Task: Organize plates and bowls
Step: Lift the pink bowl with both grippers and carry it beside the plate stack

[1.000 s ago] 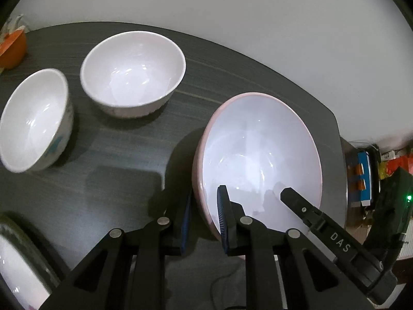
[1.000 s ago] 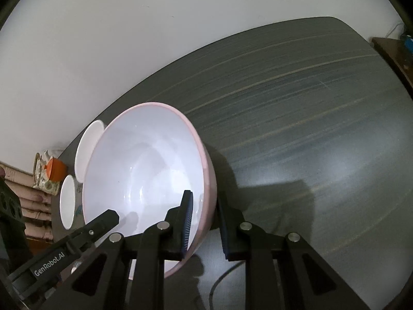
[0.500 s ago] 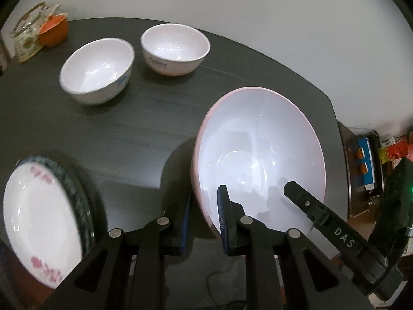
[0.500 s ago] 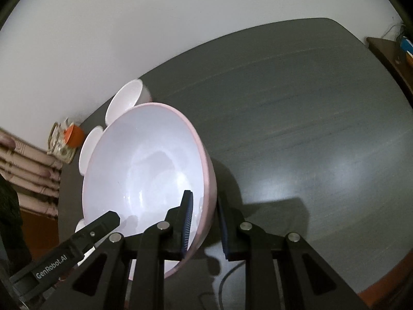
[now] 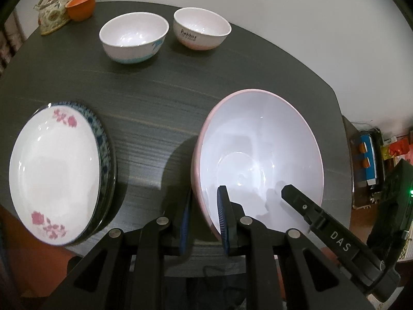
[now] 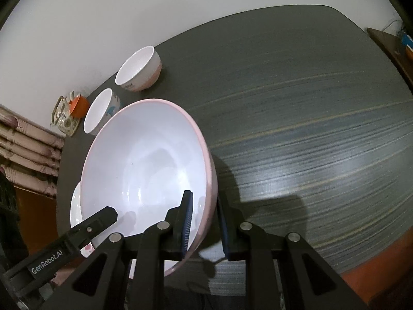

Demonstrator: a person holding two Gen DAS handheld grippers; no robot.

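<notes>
Table [image 5: 160, 118]: a dark, wood-grained top with rounded corners stood against a pale wall; its right half lay bare in the right wrist view.
Big bowl [image 5: 258, 155]: pink outside and white inside, it was held over the table's near part, between the plates and the bare half, its rim gripped on two opposite sides. Whether its base touched the table could not be told.
Plates [image 5: 54, 175]: a white plate with pink flowers lay on top of a blue-patterned plate at the near left edge of the table, apart from the big bowl.
Left gripper [image 5: 204, 219]: its jaws were nearly closed, pinching the big bowl's left rim, one blue pad inside and one outside.
Right gripper [image 6: 205, 224]: its jaws were likewise narrowed onto the bowl's right rim, one pad on the white inside and one on the pink outside.
Blue-marked bowl [image 5: 134, 37]: a small white bowl stood empty at the far side of the table.
Lettered bowl [image 5: 201, 28]: a small white bowl with a pink base stood just beside the blue-marked one.
Teapot [image 5: 53, 13]: flowered, at the far left corner.
Orange cup [image 5: 80, 6]: it sat against the teapot.
</notes>
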